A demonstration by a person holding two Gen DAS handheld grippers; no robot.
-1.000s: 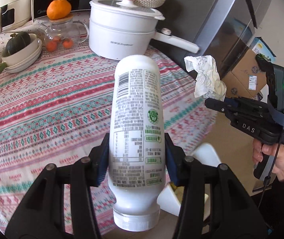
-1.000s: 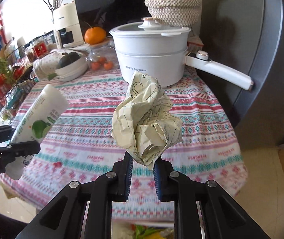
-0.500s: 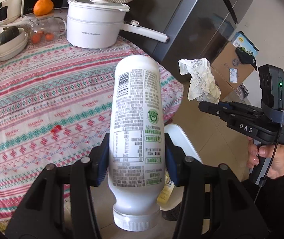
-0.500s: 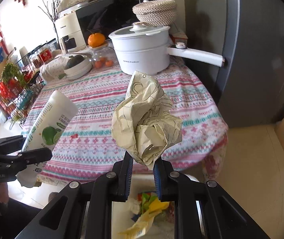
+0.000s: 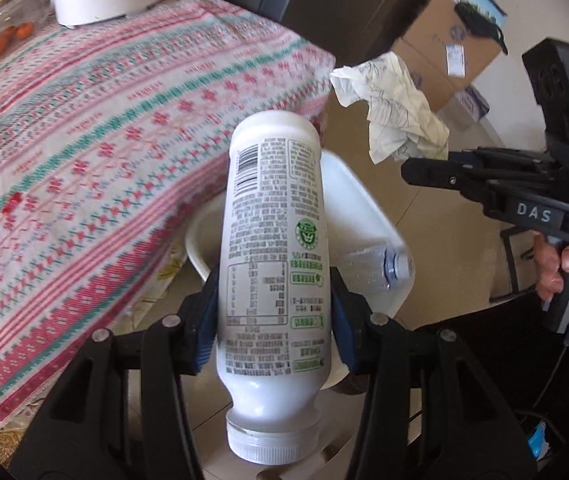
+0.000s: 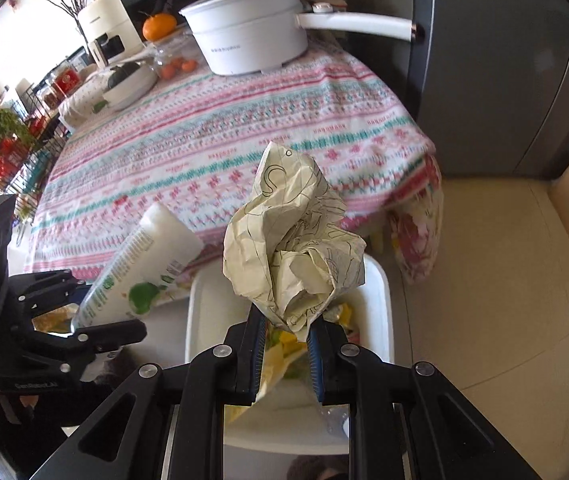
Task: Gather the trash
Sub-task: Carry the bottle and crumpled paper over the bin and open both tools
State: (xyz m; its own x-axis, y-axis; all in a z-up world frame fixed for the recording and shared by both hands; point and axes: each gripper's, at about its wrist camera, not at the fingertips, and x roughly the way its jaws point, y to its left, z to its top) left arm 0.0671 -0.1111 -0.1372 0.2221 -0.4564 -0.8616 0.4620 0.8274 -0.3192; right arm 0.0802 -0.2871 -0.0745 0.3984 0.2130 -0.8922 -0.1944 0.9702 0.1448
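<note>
My left gripper [image 5: 274,316] is shut on a white plastic bottle [image 5: 274,264] with a printed label, cap toward the camera, held above a white trash bin [image 5: 364,216] on the floor. My right gripper [image 6: 286,344] is shut on a crumpled paper wad [image 6: 296,248], held over the same white bin [image 6: 204,304], which holds yellow and green wrappers. The bottle [image 6: 144,276] and left gripper [image 6: 64,320] show at the left of the right wrist view. The paper wad [image 5: 396,112] and right gripper [image 5: 436,168] show at the right of the left wrist view. A clear bottle [image 5: 372,268] lies in the bin.
The table with a striped patterned cloth [image 6: 212,132] stands just behind the bin; a white pot [image 6: 248,36], an orange [image 6: 159,26] and bowls sit on it. A dark fridge [image 6: 504,60] is to the right. Cardboard boxes [image 5: 448,48] stand on the tiled floor.
Both grippers have drawn back from the table and lowered, still holding the bottle and the paper wad. The bin now lies directly under them.
</note>
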